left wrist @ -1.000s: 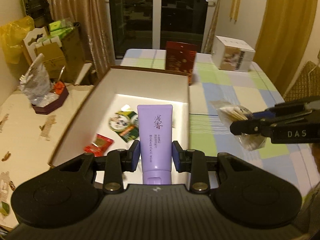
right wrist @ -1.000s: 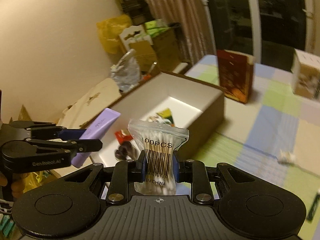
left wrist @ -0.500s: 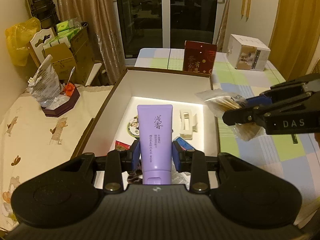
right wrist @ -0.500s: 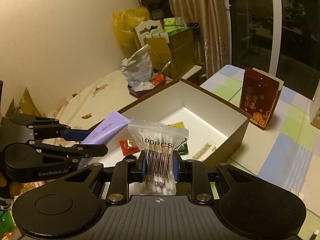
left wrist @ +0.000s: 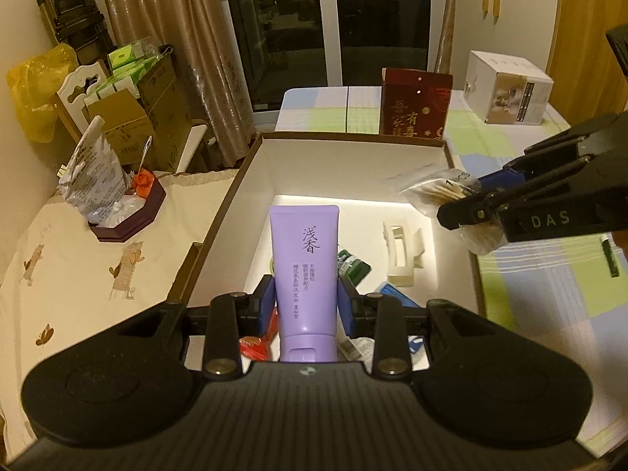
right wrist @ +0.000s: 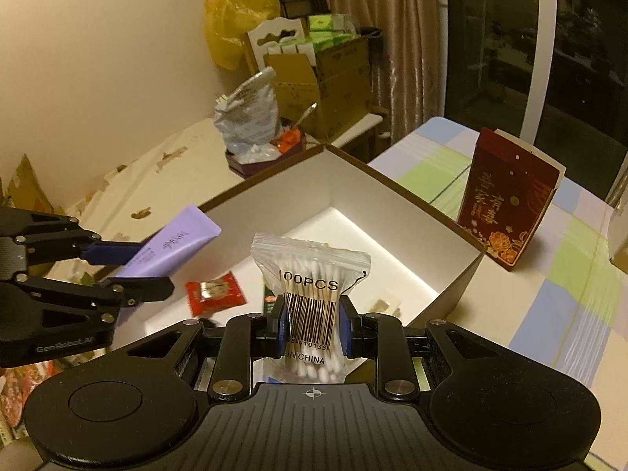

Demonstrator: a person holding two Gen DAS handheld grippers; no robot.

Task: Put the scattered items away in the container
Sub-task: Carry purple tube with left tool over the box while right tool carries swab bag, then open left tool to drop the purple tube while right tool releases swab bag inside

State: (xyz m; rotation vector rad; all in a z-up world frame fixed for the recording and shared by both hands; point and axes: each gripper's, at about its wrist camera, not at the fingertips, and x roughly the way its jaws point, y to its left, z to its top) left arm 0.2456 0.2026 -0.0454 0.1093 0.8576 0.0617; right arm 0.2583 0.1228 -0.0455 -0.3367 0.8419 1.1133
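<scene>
Clamping a lilac plastic tube with dark printed characters [left wrist: 305, 271] between its blue pads, the left gripper [left wrist: 305, 306] holds the tube cap-end inward above the near part of the open white-lined cardboard box [left wrist: 345, 165]. The right gripper [right wrist: 312, 324] is closed on a clear zip bag of cotton swabs marked "100PCS" [right wrist: 310, 298], gripping it across the barcode; this bag hangs over the box's right wall in the left wrist view.

Box contents, on the floor:
- red foil sachet [right wrist: 214, 292], near the left wall;
- dark green packet [left wrist: 353, 267], centre;
- white card insert [left wrist: 402, 255], toward the right wall;
- blue packet [left wrist: 394, 294], near edge, partly hidden.

The box rests on the chequered tablecloth [left wrist: 549, 294]. A dark red carton with gold characters [left wrist: 416, 104] stands just behind the box's far wall.
</scene>
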